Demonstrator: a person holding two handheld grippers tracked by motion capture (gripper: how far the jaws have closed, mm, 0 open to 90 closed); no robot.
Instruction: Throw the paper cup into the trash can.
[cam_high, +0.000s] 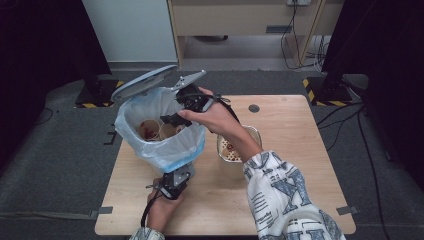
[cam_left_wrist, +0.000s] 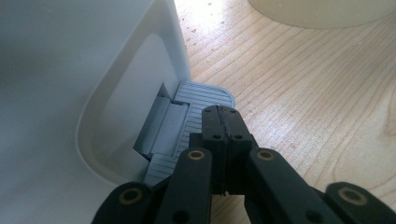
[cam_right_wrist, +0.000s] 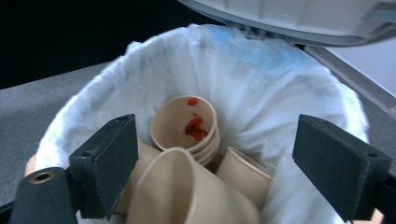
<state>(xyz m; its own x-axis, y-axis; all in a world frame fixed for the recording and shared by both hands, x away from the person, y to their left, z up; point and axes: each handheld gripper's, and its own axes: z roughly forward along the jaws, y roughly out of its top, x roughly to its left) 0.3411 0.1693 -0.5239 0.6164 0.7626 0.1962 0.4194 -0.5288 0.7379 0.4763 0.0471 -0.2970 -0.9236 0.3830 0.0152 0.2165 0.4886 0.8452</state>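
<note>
Several paper cups (cam_right_wrist: 187, 140) lay inside the pedal bin (cam_high: 160, 145), against its white bag liner (cam_right_wrist: 261, 88), one stained red. The right gripper (cam_high: 172, 119) hung over the bin's mouth with its jaws spread wide and empty. The left gripper (cam_left_wrist: 222, 119), jaws pressed together, bore on the grey foot pedal (cam_left_wrist: 196, 100), and the lid (cam_high: 142, 82) stood raised.

High view: fixed overhead, facing forward and down; whole table (cam_high: 280, 200) mid-frame, floor beyond.
Left gripper view: low and close, along the tabletop; bin pedal (cam_left_wrist: 196, 109) at centre, bin (cam_left_wrist: 70, 93) wall at left.
Right gripper view: close above, looking down into the lined bin (cam_right_wrist: 261, 88); cups (cam_right_wrist: 187, 123) at centre.
Shared by all 3 views: the bin.
</note>
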